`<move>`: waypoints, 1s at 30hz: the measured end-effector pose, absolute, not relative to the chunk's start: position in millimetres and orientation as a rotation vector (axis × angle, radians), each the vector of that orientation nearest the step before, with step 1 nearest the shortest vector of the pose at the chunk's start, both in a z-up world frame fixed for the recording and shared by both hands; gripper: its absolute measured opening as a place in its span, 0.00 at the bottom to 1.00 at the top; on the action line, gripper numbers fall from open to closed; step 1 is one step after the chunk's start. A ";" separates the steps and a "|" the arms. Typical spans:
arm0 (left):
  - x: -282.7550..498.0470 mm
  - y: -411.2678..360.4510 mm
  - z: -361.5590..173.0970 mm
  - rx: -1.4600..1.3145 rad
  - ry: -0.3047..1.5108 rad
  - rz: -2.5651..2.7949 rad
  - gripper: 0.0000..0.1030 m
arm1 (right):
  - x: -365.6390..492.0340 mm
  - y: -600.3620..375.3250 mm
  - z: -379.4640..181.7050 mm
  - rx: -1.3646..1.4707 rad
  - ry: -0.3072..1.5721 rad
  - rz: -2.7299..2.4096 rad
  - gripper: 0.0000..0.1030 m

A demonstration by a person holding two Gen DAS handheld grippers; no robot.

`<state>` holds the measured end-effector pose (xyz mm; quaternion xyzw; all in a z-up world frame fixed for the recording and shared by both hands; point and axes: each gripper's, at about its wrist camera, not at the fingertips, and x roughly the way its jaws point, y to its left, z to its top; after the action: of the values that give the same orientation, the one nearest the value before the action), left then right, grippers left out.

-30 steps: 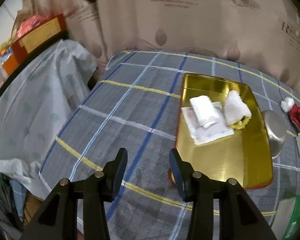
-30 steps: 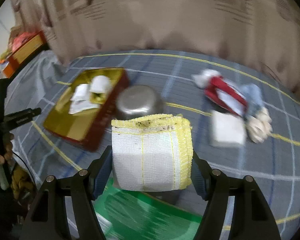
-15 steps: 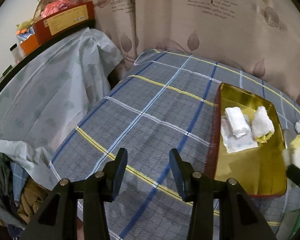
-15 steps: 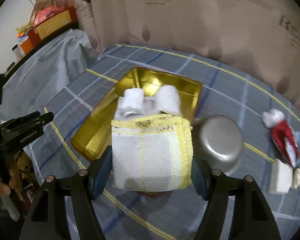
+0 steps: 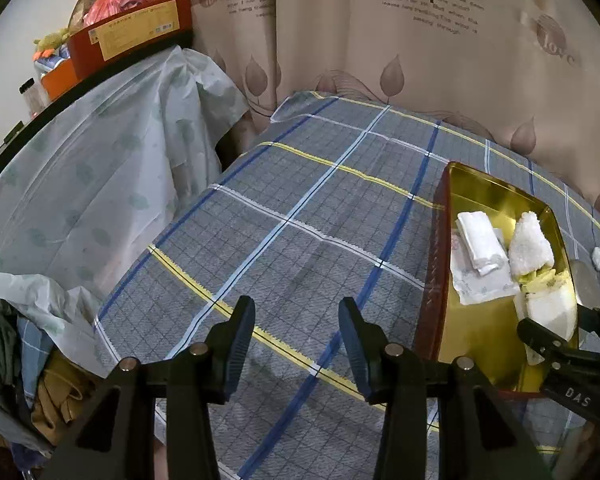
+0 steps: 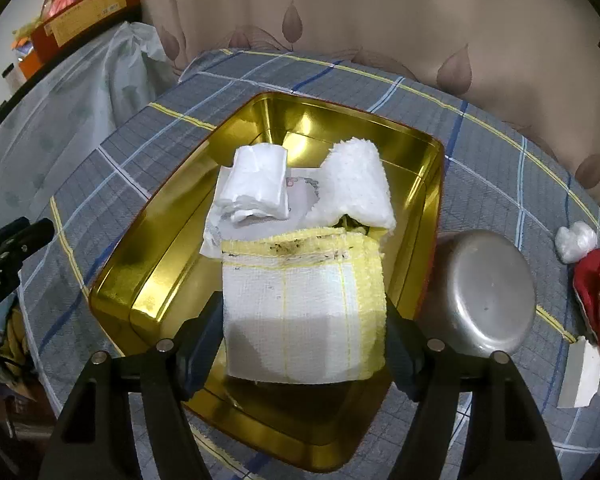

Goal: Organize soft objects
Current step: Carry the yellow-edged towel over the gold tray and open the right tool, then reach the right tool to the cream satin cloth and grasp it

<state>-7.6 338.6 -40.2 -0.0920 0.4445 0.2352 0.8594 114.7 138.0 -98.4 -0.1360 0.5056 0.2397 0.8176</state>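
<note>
My right gripper (image 6: 304,332) is shut on a folded white cloth with yellow edging (image 6: 304,304) and holds it over the near half of the gold tray (image 6: 172,248). In the tray lie a folded white tissue (image 6: 260,184), a white fluffy towel (image 6: 360,188) and a printed paper under them. My left gripper (image 5: 296,336) is open and empty above the checked tablecloth, left of the tray (image 5: 480,336). The held cloth (image 5: 552,308) and the right gripper also show at the right edge of the left wrist view.
An upturned steel bowl (image 6: 480,288) sits just right of the tray. A red and white soft item (image 6: 592,280) and a white block (image 6: 580,372) lie further right. A plastic-covered bench (image 5: 80,180) with boxes stands to the left. A curtain hangs behind.
My right gripper has carried the yellow-edged cloth leftward from above the bowl to above the tray and lower. My left gripper has swung left, away from the tray.
</note>
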 end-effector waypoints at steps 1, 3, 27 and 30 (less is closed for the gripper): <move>-7.7 338.6 -40.4 -0.196 0.932 0.492 0.43 | 115.8 138.7 -99.0 -0.286 1.082 0.513 0.69; -7.6 338.8 -40.3 -0.201 0.934 0.487 0.43 | 117.8 138.9 -98.9 -0.259 1.089 0.527 0.74; -6.4 318.5 -41.2 -0.173 0.936 0.455 0.43 | 71.5 -2.4 -18.8 -0.140 0.992 0.428 0.82; -5.9 314.0 -40.0 -0.146 0.931 0.463 0.43 | 69.7 -45.9 -9.9 -0.104 0.974 0.348 0.82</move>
<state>-5.9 314.0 -40.0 -0.0696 0.4444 0.2210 0.8653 69.7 -45.9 -9.9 -0.0499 0.4653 0.1664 0.8679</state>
